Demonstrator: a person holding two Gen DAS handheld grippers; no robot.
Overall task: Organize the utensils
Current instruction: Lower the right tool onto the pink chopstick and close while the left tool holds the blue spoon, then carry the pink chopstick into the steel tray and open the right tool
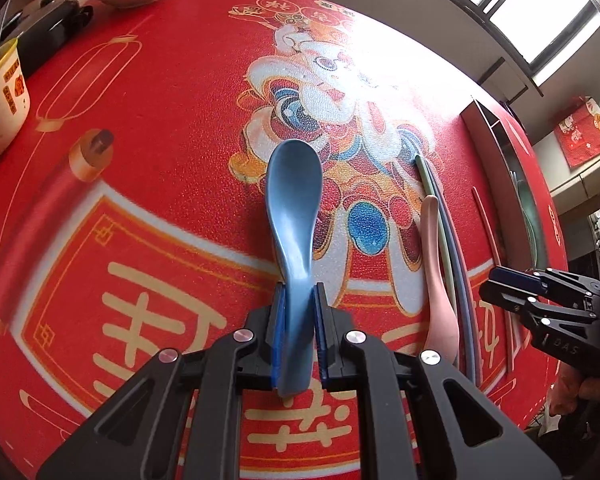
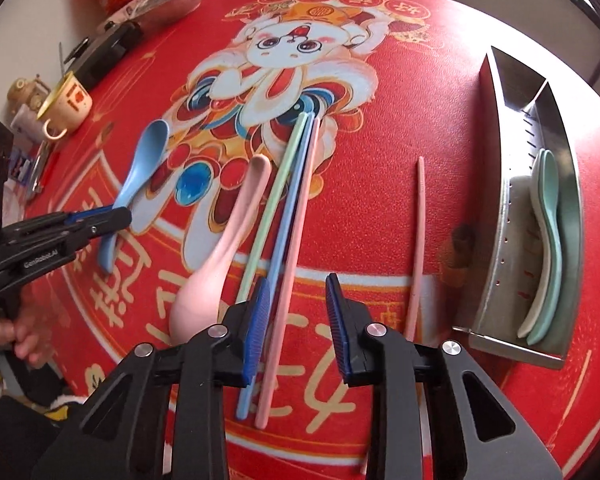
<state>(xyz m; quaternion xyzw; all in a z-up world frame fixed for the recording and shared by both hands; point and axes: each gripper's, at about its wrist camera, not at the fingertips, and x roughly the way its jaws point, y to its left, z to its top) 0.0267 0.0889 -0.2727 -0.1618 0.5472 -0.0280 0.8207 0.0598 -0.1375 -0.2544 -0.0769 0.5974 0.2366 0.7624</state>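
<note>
Two tongs, left tongs (image 1: 300, 300) clamping blue spoon (image 1: 294, 200), right tongs (image 2: 296, 308) apart, empty

Open red tabletop (image 2: 380, 128) between my right gripper (image 2: 296, 320) and the steel tray (image 2: 496, 276); only a lone pink chopstick (image 2: 418, 240) lies across that lane. Left of it: three bunched chopsticks (image 2: 288, 208) and the pink spoon (image 2: 228, 240). Mug (image 2: 70, 104) and clutter line the far-left edge.
</note>
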